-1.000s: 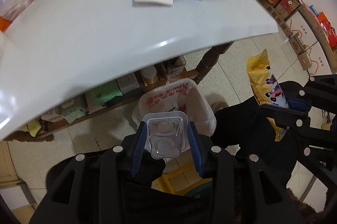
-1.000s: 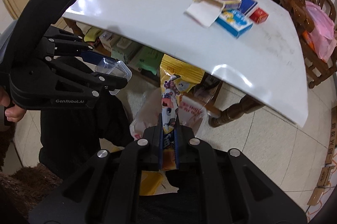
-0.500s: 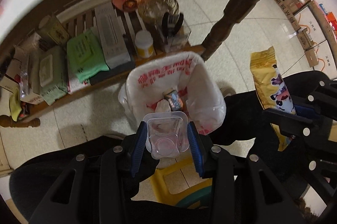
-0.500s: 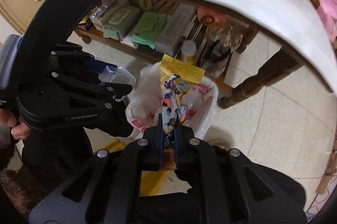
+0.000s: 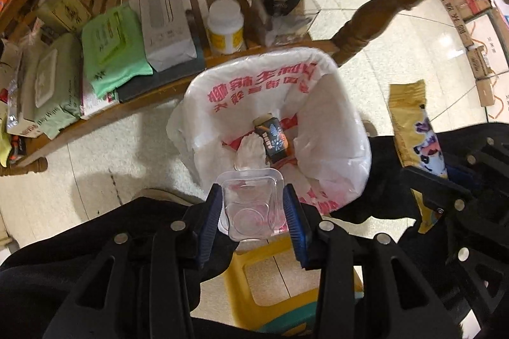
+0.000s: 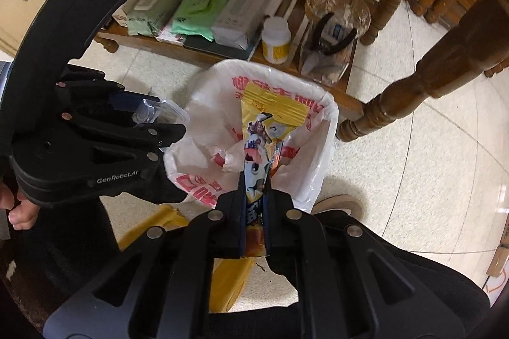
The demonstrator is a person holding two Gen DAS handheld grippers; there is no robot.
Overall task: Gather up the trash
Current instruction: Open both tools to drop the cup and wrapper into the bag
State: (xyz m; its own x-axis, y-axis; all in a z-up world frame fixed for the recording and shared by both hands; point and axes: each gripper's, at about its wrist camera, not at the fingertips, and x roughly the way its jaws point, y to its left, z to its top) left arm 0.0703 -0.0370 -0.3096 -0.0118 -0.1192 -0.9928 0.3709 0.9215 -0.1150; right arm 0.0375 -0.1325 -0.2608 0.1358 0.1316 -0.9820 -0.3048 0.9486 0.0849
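1. Left wrist view looks straight down: the left tool (image 5: 253, 211) has its two blue pads clamped on a clear plastic cup (image 5: 251, 205), jaws partly open around it, right above the near rim of the trash bin (image 5: 318, 68).
2. Only this view shows the bottom of the bin, which is lined with a white bag printed in red: one dark snack packet (image 5: 272, 138) and one crumpled clear piece of plastic (image 5: 251, 151) lie there, touching each other.
3. From this side, the yellow snack wrapper (image 5: 416, 141) hangs off to the right of the bin, outside its rim, held in the right tool, of which only the black frame shows here.
4. Right wrist view tells it differently: the right tool (image 6: 256, 199) is pinched fully shut on the lower part of that wrapper, whose yellow top stands up in front of the bin's opening.
5. This view alone shows a hand (image 6: 16, 205) gripping the left tool's handle at the left edge, and a tan shoe (image 6: 340, 202) on the tiled floor just beside the bin.
6. Count: two tools, one cup, one yellow wrapper, one bin.
7. On the low wooden shelf (image 5: 152, 97) behind the bin, both views show one white jar with a yellow label (image 5: 226, 30), one green wipes pack (image 5: 111, 46) and one long white box (image 5: 162, 17).
8. One yellow stool (image 5: 273, 275) sits under the left tool.
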